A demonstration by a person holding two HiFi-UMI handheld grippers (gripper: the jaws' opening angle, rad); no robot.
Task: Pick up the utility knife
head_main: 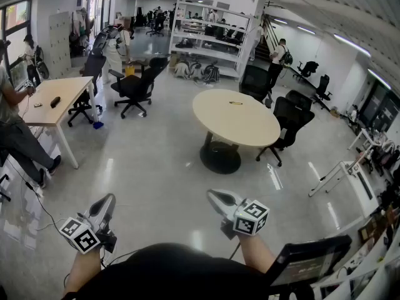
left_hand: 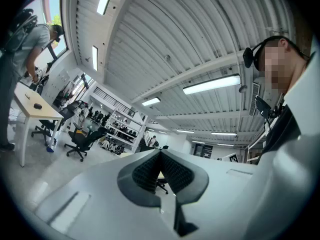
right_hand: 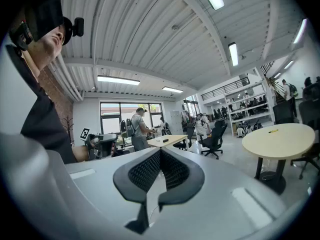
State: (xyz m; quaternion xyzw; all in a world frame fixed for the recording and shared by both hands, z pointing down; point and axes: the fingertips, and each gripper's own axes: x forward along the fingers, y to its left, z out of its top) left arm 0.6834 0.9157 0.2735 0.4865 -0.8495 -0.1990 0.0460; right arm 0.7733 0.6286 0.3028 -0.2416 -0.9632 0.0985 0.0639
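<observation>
A small yellow object, likely the utility knife (head_main: 235,103), lies on the round beige table (head_main: 250,127) far ahead of me; in the right gripper view the knife (right_hand: 273,131) shows on the table (right_hand: 280,141) at the right. My left gripper (head_main: 107,200) is held low at the left, shut with nothing between its pads (left_hand: 150,171). My right gripper (head_main: 212,195) is held low at the centre, also shut and empty, its jaws meeting at the tips (right_hand: 160,151). Both grippers are well short of the table.
Black office chairs (head_main: 290,120) stand at the table's right, another chair (head_main: 134,86) at its left. A rectangular desk (head_main: 53,102) with a person (head_main: 15,136) beside it is at the far left. White shelving (head_main: 209,39) lines the back. A white-framed stand (head_main: 340,174) is at the right.
</observation>
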